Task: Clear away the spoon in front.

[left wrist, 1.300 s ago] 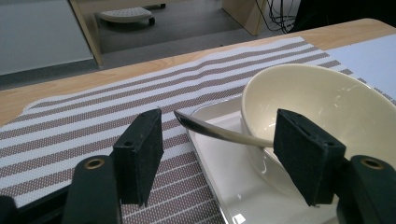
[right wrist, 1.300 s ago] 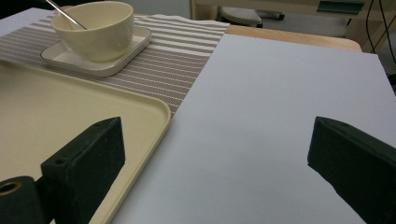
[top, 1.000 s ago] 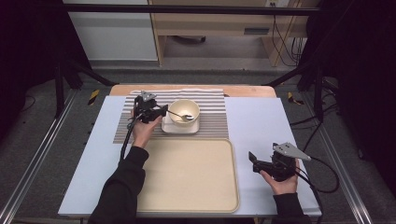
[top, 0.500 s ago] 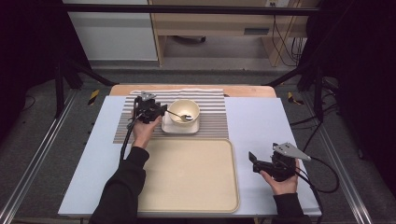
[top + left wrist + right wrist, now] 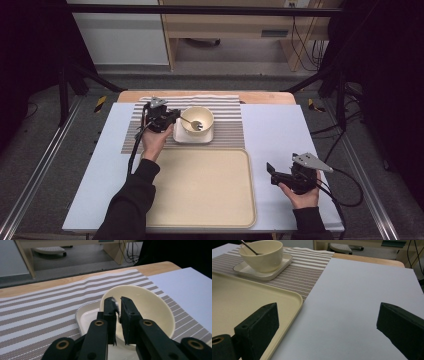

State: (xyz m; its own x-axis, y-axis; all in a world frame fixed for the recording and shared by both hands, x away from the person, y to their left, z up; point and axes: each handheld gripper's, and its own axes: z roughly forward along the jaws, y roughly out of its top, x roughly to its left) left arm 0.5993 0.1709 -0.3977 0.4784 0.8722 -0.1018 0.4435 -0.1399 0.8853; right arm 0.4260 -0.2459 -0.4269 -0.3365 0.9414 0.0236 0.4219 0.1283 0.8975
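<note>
1. Left gripper [image 5: 170, 118] sits at the left rim of the cream bowl [image 5: 197, 122], over the striped mat [image 5: 227, 120]. Its jaws have just been closing and now pinch the end of the spoon [image 5: 192, 123] handle between them; in the left gripper view the thin metal handle [image 5: 115, 305] shows clamped at the jaw tips.
2. Spoon: handle runs from the jaws up over the bowl's left rim; the spoon's head lies inside the bowl, near the bottom.
3. Bowl stands upright on a small square cream plate [image 5: 208, 138], which lies on the striped mat at the far side of the counter [image 5: 280, 130].
4. Large cream tray [image 5: 200, 190] lies on the near side of the mat, just beside the plate; nothing on it.
5. Right gripper [image 5: 272, 172] held low over the bare white counter, right of the tray, well apart from the bowl. Jaws wide open, nothing between them; right gripper view confirms white surface between the two pads.
</note>
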